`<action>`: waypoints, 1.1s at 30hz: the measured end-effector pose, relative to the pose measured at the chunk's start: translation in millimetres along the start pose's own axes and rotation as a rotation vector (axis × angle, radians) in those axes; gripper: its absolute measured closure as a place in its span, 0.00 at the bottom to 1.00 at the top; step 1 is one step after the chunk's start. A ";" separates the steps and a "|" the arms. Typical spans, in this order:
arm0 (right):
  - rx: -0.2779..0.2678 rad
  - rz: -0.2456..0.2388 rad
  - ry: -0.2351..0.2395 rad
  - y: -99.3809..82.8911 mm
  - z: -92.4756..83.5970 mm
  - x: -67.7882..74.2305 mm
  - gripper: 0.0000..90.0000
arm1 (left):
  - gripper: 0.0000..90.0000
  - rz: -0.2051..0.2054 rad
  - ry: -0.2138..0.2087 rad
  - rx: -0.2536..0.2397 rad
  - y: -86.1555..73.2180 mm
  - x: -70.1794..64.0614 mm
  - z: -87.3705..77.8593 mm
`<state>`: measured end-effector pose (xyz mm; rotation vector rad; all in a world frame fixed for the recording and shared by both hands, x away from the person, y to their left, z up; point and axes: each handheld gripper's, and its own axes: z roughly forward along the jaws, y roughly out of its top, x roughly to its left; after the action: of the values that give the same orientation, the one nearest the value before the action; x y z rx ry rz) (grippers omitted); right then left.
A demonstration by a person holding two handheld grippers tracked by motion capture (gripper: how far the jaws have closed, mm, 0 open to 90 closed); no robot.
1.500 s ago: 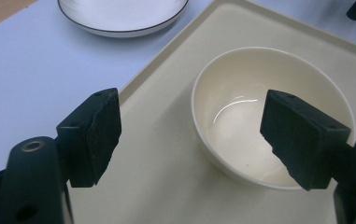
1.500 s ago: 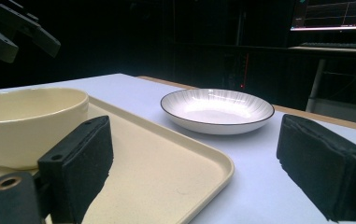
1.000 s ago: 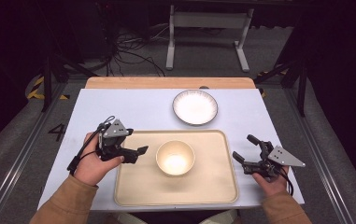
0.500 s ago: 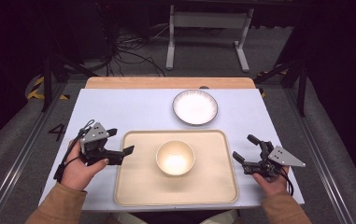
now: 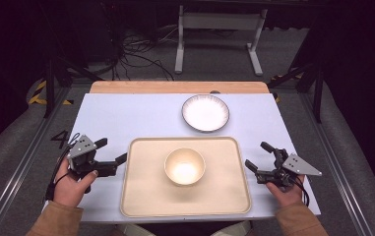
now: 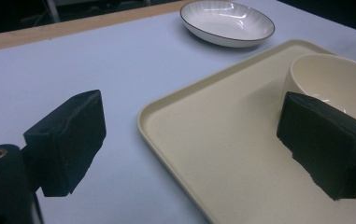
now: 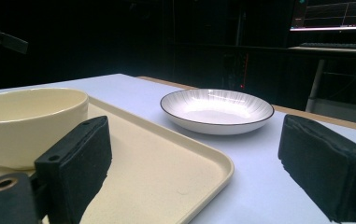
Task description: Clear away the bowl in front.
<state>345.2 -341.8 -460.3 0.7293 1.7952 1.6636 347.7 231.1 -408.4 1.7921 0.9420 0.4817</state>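
Bowl sat on the tray, both grippers backed off and empty

The cream bowl (image 5: 185, 166) sat mid-tray (image 5: 140, 196), centre of the high view, with the white plate (image 5: 205, 112) further up on the tabletop (image 5: 121, 113), apart from the tray. The left gripper (image 5: 112, 156) hung at lower left just off the tray's edge, jaws spread with nothing between them, having just been opening. The right gripper (image 5: 258, 157) was at lower right, jaws also spread and empty. My worry: if either gripper went back in low, a jaw could catch the tray's rim and shove the whole thing, sliding the bowl or knocking the plate.
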 end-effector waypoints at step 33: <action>-0.001 -0.002 -0.002 -0.1 -0.5 0.5 0.11 | 0.10 -0.062 0.206 -0.073 -54.9 0.6 5.5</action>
<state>344.5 -341.8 -460.4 0.7276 1.7929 1.6620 331.1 238.4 -460.5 1.6646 1.1042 0.6623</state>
